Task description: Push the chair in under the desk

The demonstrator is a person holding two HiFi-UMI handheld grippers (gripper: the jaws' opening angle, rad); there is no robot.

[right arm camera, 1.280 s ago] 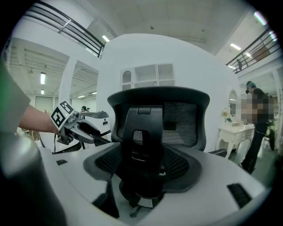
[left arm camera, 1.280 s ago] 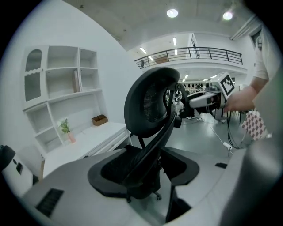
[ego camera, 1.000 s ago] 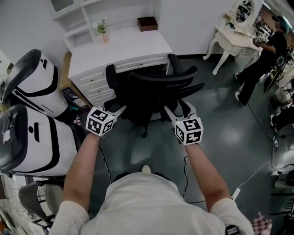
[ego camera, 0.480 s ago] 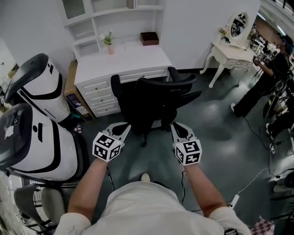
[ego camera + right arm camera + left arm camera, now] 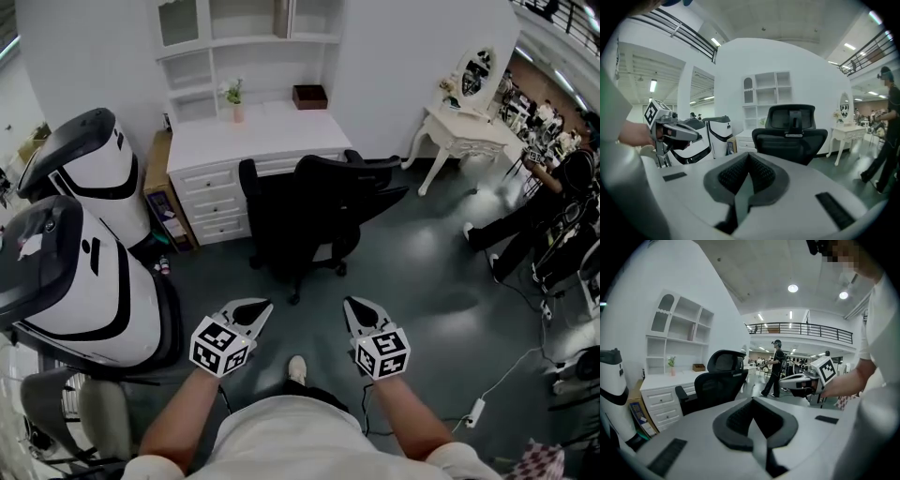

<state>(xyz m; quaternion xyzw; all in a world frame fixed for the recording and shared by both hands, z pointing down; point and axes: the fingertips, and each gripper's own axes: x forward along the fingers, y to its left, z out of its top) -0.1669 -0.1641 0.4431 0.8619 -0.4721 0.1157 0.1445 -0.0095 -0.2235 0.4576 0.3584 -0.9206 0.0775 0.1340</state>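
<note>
A black office chair (image 5: 314,211) stands with its seat tucked under the white desk (image 5: 258,131), backrest toward me. It also shows as the chair (image 5: 717,385) in the left gripper view and the chair (image 5: 790,133) in the right gripper view. My left gripper (image 5: 260,311) and right gripper (image 5: 354,307) hang side by side over the grey floor, well short of the chair and touching nothing. Both are shut and empty. The left gripper (image 5: 751,416) and right gripper (image 5: 749,169) show their pads pressed together.
Two large white-and-black machines (image 5: 80,244) stand at the left beside the desk. A white dressing table with mirror (image 5: 464,117) stands at the right, a person in black (image 5: 544,211) beyond it. A cable and power strip (image 5: 478,408) lie on the floor at right.
Both grippers have drawn back from the chair's backrest toward me and have shut. The chair sits further in under the desk than a second ago.
</note>
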